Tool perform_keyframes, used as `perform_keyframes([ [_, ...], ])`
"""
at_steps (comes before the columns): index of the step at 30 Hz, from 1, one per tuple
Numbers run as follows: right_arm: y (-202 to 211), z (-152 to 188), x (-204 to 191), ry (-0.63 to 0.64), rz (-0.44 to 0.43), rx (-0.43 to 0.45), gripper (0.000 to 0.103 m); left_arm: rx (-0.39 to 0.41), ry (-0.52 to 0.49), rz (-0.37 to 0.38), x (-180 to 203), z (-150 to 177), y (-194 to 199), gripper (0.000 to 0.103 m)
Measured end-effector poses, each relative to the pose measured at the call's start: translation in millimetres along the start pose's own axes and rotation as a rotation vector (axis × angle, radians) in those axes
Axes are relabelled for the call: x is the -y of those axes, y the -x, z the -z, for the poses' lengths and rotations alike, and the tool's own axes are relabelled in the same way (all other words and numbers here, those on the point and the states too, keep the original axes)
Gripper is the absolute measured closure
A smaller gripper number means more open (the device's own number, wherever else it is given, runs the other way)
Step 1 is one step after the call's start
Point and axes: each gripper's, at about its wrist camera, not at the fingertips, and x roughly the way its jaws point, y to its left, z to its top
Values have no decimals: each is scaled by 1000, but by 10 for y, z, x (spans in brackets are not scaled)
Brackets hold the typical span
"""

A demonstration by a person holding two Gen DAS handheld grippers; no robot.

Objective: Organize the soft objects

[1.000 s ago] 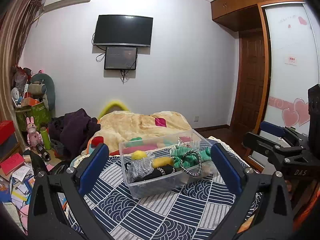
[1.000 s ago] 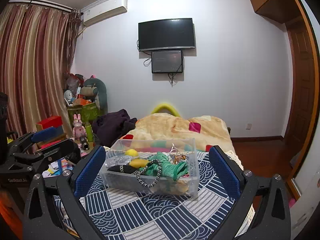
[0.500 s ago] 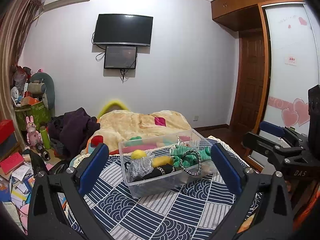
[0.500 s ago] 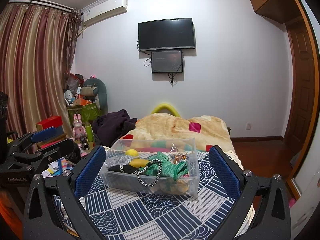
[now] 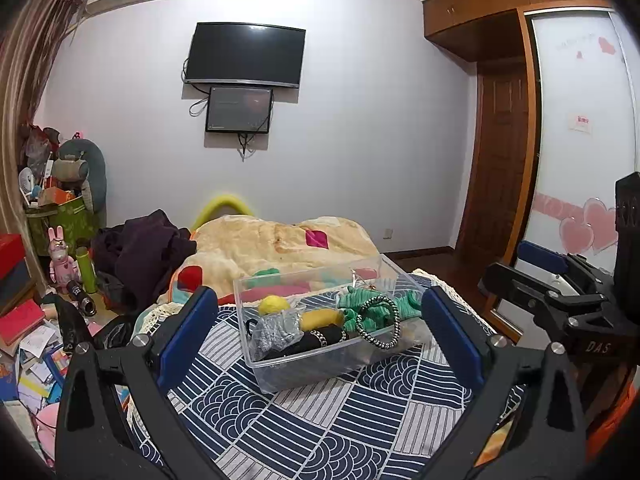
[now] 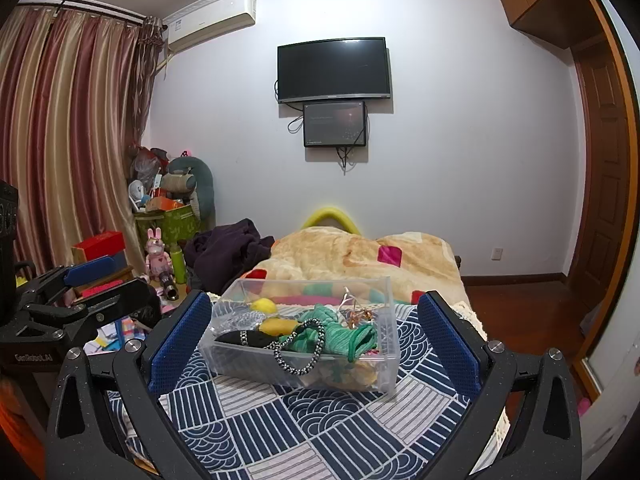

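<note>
Nothing has shifted since the earlier frames: both claws hang where they were, and the contents of the clear plastic bin [image 5: 320, 354] lie as before.

Left claw [image 5: 320, 336]: spread wide, holding nothing, level with the bin and short of it. Right claw [image 6: 314, 338]: likewise spread wide and empty, facing the bin's long side. Neither touches anything.

Location of task items: the bin sits on the bed's blue patterned cover [image 5: 320, 432], with a beige blanket [image 5: 280, 240] behind it. Inside lie a green knitted cloth [image 6: 332, 334], a black-and-white braided cord loop [image 6: 298, 346] draped over the near wall, a green cord [image 6: 362, 340], two yellow pieces [image 5: 274, 305] [image 5: 320, 319], a black roll [image 5: 312, 340] and a crinkled clear bag [image 5: 276, 330].

Handling assessment:
- All contents appear light and limp; they will sag and trail once lifted.
- The cords are judged likely to snag on one another or on the green cloth; a slow lift is advised.
- The braided loop offers the easiest hold where it hangs over the wall.
- The cloth is best pinched at a bunched fold on top.
- The clear bag looks slippery and will crush.
- The bin is thin-walled and light; it may slide on the soft cover if pushed.
</note>
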Motion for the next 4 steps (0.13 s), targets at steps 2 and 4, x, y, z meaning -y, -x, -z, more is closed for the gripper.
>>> perform_keyframes([
  [2, -4, 9, -14, 2, -1, 1, 0, -1, 0, -3, 2, 1, -4, 0],
  [4, 5, 13, -18, 4, 0, -1, 0, -5, 4, -3, -4, 3, -13, 0],
])
